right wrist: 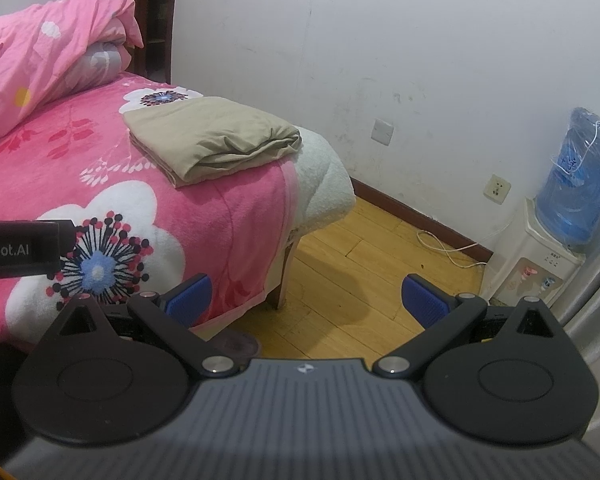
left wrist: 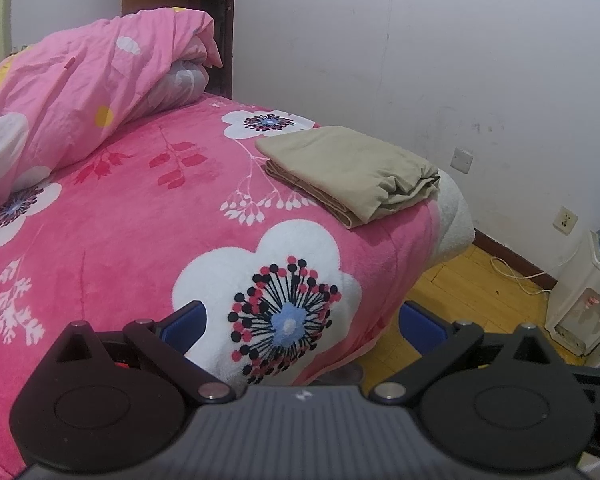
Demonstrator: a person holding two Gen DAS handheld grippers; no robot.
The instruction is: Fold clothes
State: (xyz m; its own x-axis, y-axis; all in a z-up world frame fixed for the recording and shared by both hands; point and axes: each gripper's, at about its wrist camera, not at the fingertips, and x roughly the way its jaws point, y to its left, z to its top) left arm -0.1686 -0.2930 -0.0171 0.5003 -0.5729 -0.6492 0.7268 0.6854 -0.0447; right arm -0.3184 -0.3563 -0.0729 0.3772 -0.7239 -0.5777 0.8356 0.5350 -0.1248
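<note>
Dispenser bottle [right wrist: 578, 176] whole (right view only)

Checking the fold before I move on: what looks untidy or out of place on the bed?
The khaki garment lies folded near the bed's corner, but its wall-side edge is bunched and wrinkled, not flat. Nothing else looks odd.

your left gripper [left wrist: 302, 326] hangs w/ jaws spread wide, nothing between the blue pads [left wrist: 188, 322], over the near edge of the pink floral blanket [left wrist: 140, 208]. folded khaki garment [left wrist: 352, 168] lies flat near the bed's far right corner, well apart from you. bunched pink duvet [left wrist: 80, 80] heaped at the back left. right of the bed: wood floor [left wrist: 480, 280], water dispenser [left wrist: 584, 300] by the white wall [left wrist: 420, 40].
</note>
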